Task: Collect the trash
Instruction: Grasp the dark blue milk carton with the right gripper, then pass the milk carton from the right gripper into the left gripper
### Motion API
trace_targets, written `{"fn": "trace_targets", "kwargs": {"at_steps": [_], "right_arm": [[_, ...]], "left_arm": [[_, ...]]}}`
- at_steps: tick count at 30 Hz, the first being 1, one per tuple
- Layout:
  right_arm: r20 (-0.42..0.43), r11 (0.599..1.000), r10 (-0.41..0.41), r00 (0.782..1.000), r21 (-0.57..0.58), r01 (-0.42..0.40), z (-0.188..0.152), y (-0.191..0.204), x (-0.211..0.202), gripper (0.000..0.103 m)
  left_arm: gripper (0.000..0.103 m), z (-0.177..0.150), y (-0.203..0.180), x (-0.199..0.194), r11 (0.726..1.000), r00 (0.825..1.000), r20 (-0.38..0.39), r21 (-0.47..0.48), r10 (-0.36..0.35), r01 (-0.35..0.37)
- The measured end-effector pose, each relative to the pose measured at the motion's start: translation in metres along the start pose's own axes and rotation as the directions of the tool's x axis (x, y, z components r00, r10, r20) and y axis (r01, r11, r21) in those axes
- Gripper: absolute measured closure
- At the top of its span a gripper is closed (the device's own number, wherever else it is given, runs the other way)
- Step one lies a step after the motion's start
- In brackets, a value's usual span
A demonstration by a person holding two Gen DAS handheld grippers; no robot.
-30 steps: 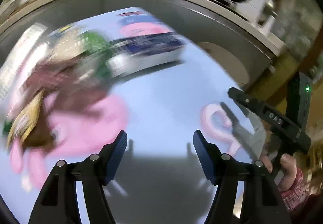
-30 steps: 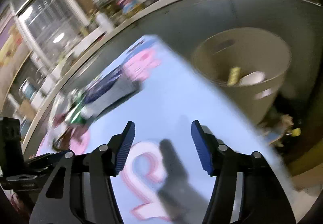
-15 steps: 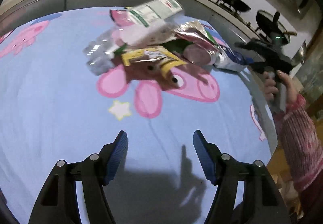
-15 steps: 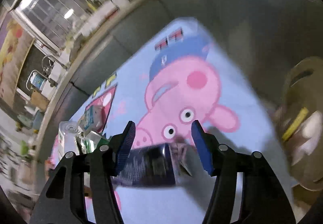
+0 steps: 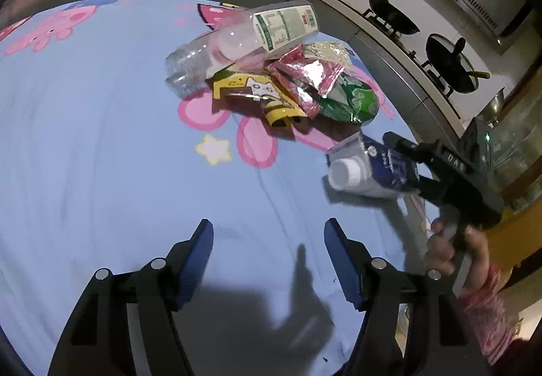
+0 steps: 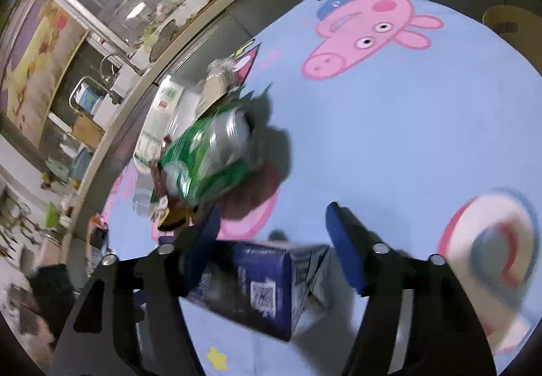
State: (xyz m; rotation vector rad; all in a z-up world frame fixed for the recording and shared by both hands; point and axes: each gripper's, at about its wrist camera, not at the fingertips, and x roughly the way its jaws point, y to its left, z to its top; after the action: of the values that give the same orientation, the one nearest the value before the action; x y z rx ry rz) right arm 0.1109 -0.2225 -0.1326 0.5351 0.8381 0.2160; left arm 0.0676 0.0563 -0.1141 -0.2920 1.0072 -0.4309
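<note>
Both grippers gape over a blue cartoon tablecloth [image 5: 101,145]: the left gripper [image 5: 268,260] empty, the right gripper [image 6: 272,252] straddling a dark-blue carton [image 6: 264,288] beside a trash pile [image 5: 271,71].

Both hand-held grippers [image 5: 267,260] [image 6: 272,240] spread wide

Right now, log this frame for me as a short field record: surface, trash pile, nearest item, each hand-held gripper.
surface: blue cartoon-pig tablecloth
trash pile: clear plastic bottle, yellow wrapper, foil pouch, green bag, heaped together
nearest item: dark blue carton, lying on its side apart from the pile
left hand-held gripper: open, nothing between its fingers
right hand-held gripper: open, fingers either side of the carton, contact unclear
</note>
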Motion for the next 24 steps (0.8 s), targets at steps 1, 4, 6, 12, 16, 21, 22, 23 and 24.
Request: {"fn": "trace_targets", "kwargs": {"at_steps": [1,4,6,12,16,21,22,23,24], "right_arm": [[0.015,1.0,-0.021,1.0,-0.019,0.022,-0.002,0.005,0.001,0.033],[0.051,0.998,-0.062,0.997,-0.019,0.063,-0.011,0.009,-0.01,0.031],[0.055,0.999,-0.045,0.997,-0.005,0.045,-0.017,0.007,-0.018,0.031],[0.078,0.998,-0.04,0.996,0.045,0.037,-0.035,-0.015,-0.05,0.031],[0.053,0.996,-0.01,0.999,0.092,0.005,-0.043,-0.032,-0.06,0.038],[0.02,0.991,0.041,0.999,0.128,-0.043,-0.052,-0.038,-0.058,0.044],[0.018,0.991,0.044,0.999,0.124,-0.046,-0.054,-0.036,-0.058,0.045],[0.013,0.992,0.047,0.999,0.115,-0.048,-0.056,-0.034,-0.056,0.045],[0.007,0.993,0.05,0.999,0.111,-0.05,-0.057,-0.032,-0.055,0.045]], "left_arm": [[0.035,-0.003,0.0,-0.002,1.0,1.0,-0.004,-0.004,-0.006,0.006],[0.035,-0.016,-0.002,-0.011,1.0,1.0,-0.007,-0.011,-0.016,0.016],[0.033,-0.024,-0.004,-0.018,1.0,1.0,0.006,0.0,-0.022,0.022],[0.033,-0.035,-0.011,-0.014,0.998,0.998,-0.001,0.014,-0.058,0.058],[0.033,-0.037,-0.021,-0.009,0.994,0.994,-0.025,0.047,-0.102,0.103],[0.033,-0.037,-0.043,0.006,0.976,0.979,-0.101,0.112,-0.178,0.188],[0.033,-0.037,-0.046,0.008,0.972,0.976,-0.112,0.119,-0.187,0.2],[0.033,-0.037,-0.05,0.011,0.968,0.972,-0.125,0.132,-0.199,0.215],[0.033,-0.036,-0.053,0.014,0.965,0.97,-0.134,0.142,-0.202,0.221]]}}
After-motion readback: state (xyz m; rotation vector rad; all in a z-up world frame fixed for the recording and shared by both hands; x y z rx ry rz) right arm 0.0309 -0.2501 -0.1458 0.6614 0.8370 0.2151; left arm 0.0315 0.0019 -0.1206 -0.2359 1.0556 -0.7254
